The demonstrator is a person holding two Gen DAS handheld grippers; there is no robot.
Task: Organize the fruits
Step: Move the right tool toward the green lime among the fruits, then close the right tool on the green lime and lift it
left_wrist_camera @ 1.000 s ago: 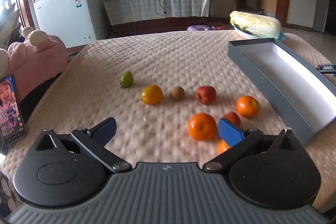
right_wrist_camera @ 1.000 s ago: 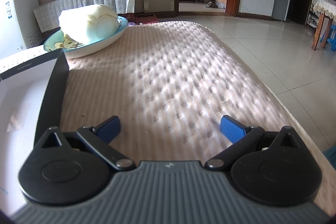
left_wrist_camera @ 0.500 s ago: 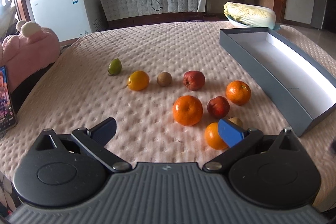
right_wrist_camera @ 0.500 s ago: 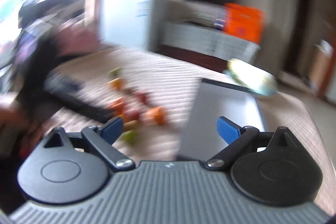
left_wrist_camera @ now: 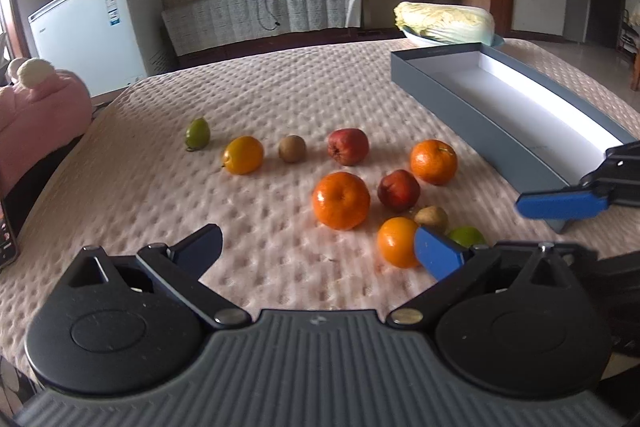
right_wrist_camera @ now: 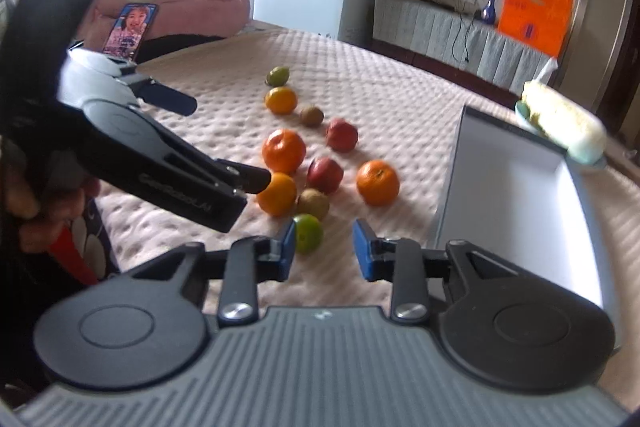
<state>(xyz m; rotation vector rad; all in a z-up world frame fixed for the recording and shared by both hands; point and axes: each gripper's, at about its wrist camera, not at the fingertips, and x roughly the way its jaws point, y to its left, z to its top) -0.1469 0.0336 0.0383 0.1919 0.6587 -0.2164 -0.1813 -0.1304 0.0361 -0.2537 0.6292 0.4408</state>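
Right gripper swung over to fruits, fingers just narrowed, empty, grey box lengthwise away

A table under a pink dimpled cloth is carrying loose fruit in the middle: a green fruit at the far left, then a yellow one, a kiwi and a red apple. Nearer, oranges and another apple are sitting close together. An open grey box is lying at the right, with a cabbage on a plate beyond it.
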